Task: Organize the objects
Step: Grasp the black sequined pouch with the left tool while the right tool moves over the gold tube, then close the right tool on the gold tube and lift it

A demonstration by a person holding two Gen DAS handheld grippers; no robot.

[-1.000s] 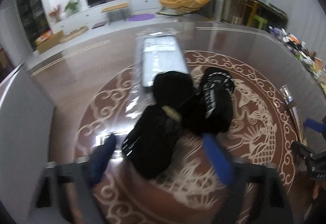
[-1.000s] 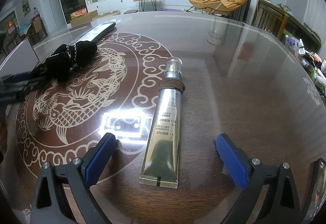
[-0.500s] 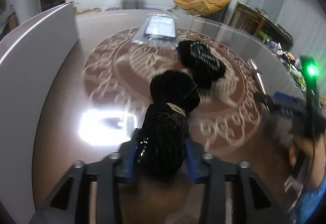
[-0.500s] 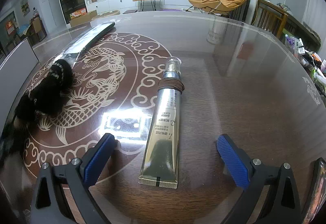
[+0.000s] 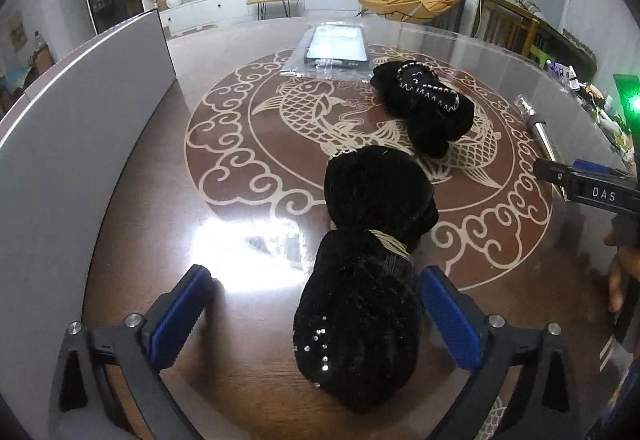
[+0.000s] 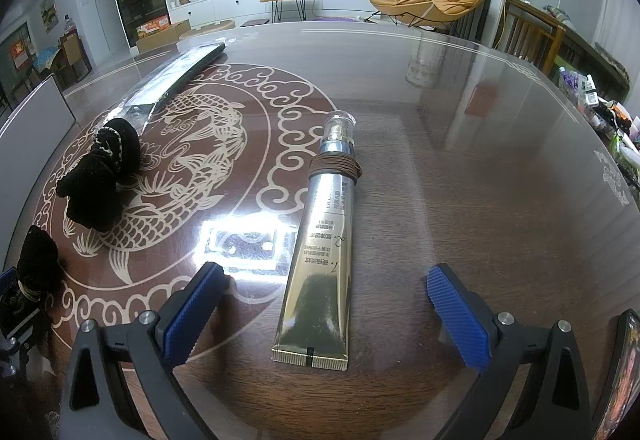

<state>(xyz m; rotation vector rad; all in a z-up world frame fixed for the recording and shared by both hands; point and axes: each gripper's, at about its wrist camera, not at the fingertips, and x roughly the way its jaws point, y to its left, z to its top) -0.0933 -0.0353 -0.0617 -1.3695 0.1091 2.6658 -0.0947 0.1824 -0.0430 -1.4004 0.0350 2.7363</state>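
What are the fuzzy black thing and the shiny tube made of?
The black pouch looks like soft velvet cloth: matte, fuzzy, with tiny sparkles. The tube looks like metal or foil-coated plastic: mirror-shiny gold with a crimped end.

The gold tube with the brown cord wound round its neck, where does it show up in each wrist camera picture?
Left wrist view: only the clear cap and a silvery stretch of the gold tube show, far right, above the other gripper.
Right wrist view: the tube lies lengthwise in the centre, between the open blue pads.
Shared landmark: the fish pattern on the table.
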